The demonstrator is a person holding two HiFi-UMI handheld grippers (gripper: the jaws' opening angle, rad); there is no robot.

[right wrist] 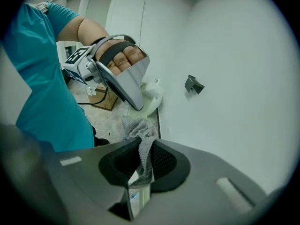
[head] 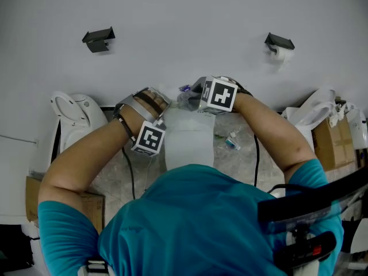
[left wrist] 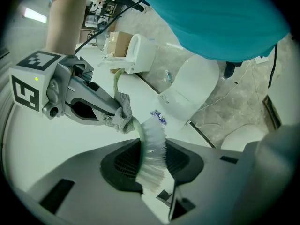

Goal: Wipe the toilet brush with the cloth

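The left hand-held gripper [left wrist: 151, 162] pinched the toilet brush [left wrist: 153, 142] by its yielding bristles, and the right hand-held gripper [right wrist: 140, 165], pinching the cloth [right wrist: 141, 131], held it against the brush's neck; wiping pressure could probably twist the brush loose.

Right tongs [right wrist: 143, 163] pinched on grey cloth [right wrist: 137, 128], left tongs [right wrist: 136, 102] just above the cloth, dark wall bracket [right wrist: 193, 84] up right of it
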